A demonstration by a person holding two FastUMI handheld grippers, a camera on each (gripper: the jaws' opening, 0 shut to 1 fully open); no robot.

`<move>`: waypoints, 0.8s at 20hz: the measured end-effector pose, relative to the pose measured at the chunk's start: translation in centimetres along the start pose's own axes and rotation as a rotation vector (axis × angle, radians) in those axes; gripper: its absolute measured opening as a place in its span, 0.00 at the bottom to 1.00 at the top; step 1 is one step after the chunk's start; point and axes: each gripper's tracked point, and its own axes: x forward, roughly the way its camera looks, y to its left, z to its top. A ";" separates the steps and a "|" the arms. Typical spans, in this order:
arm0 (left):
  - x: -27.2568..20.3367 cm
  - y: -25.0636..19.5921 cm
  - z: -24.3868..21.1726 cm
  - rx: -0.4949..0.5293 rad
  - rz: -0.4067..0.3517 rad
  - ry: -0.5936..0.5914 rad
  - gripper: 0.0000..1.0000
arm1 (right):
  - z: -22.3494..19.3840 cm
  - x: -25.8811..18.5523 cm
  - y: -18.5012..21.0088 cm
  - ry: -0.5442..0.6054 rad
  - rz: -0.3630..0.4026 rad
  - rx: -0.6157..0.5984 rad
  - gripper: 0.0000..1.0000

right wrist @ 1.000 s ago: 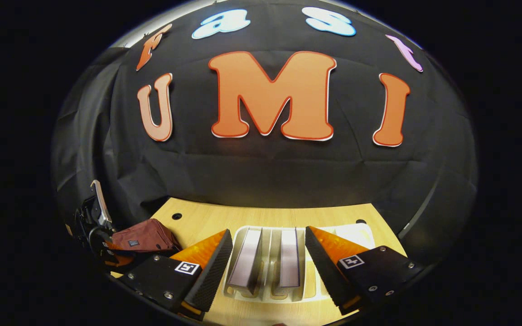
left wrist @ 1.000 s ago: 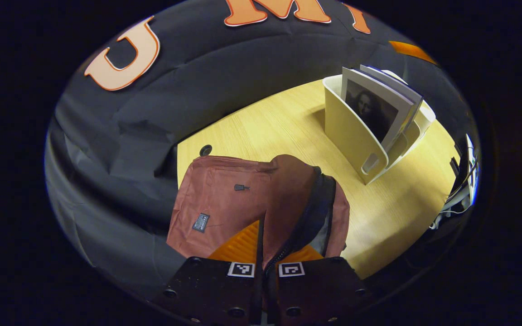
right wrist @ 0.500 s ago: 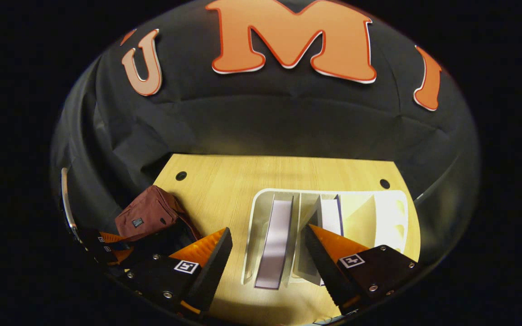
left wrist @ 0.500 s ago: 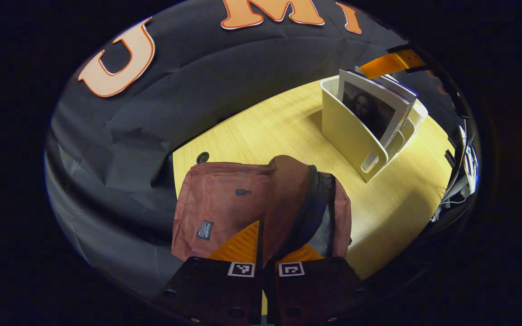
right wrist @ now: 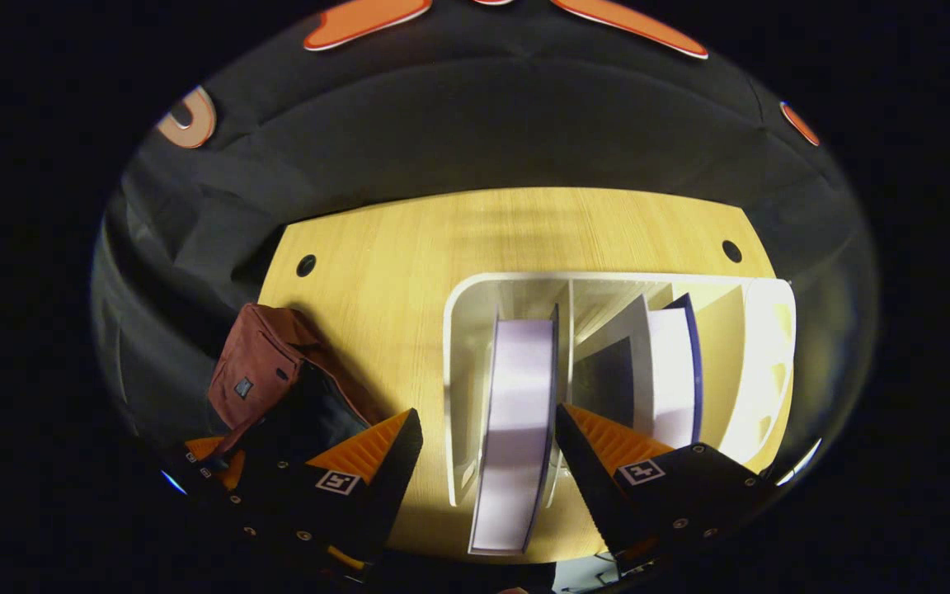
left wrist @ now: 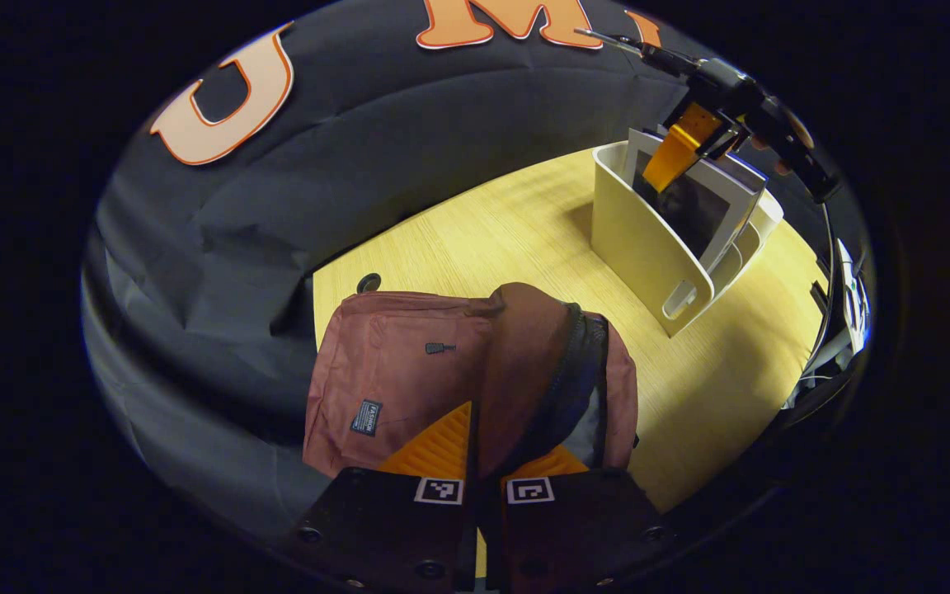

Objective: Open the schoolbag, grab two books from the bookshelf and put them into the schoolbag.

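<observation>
Book [right wrist: 516,429] stands in the bookshelf [right wrist: 458,346] between the spread right claw's [right wrist: 487,450] fingers, untouched.

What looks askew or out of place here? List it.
Only the second book: it leans across its slot in the bookshelf, while the first book stands straight. The schoolbag looks intact, and the table shows no spill.

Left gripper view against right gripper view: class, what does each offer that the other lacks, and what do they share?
Left gripper view: close up, the left hand-held gripper shut on the reddish-brown fabric schoolbag's open edge; the front book's dark picture cover. Right gripper view: from above, the open right hand-held gripper straddling one book's pale page edges, between dividers. Shared: the schoolbag, the cream plastic book holder, the light wooden table.
</observation>
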 end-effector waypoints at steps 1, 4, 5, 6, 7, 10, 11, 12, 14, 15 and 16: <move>0.1 0.0 -0.1 -0.004 -0.002 0.001 0.05 | -0.2 0.3 -0.2 0.022 0.003 0.015 0.97; 0.1 0.0 -0.3 -0.010 -0.003 0.006 0.05 | -0.2 0.8 -0.8 0.068 -0.032 0.017 0.97; 0.1 0.0 -0.3 -0.010 -0.002 0.005 0.05 | -0.1 1.1 -0.9 0.073 -0.039 0.006 0.97; 0.1 0.0 -0.4 -0.010 -0.003 0.006 0.05 | 0.0 1.2 -0.9 0.075 -0.043 0.009 0.97; 0.1 0.0 -0.3 -0.011 -0.002 0.007 0.05 | 0.0 1.2 -0.7 0.078 -0.041 0.019 0.97; 0.0 -0.1 -0.3 -0.007 -0.003 0.009 0.05 | -0.5 0.8 -1.2 0.117 -0.048 0.008 0.95; 0.0 0.0 -0.3 -0.007 -0.003 0.009 0.05 | -0.9 1.0 -1.8 0.124 -0.070 0.002 0.92; 0.0 -0.1 -0.3 -0.008 -0.003 0.009 0.05 | -1.2 1.2 -2.2 0.133 -0.089 -0.004 0.73; 0.1 -0.1 -0.4 -0.010 -0.004 0.009 0.05 | -1.3 1.3 -2.2 0.139 -0.103 -0.012 0.66; 0.1 -0.1 -0.3 -0.010 -0.005 0.009 0.05 | -1.4 1.2 -2.0 0.139 -0.107 -0.009 0.70; 0.1 -0.1 -0.4 -0.010 -0.006 0.012 0.05 | -1.4 1.1 -1.9 0.142 -0.110 -0.005 0.45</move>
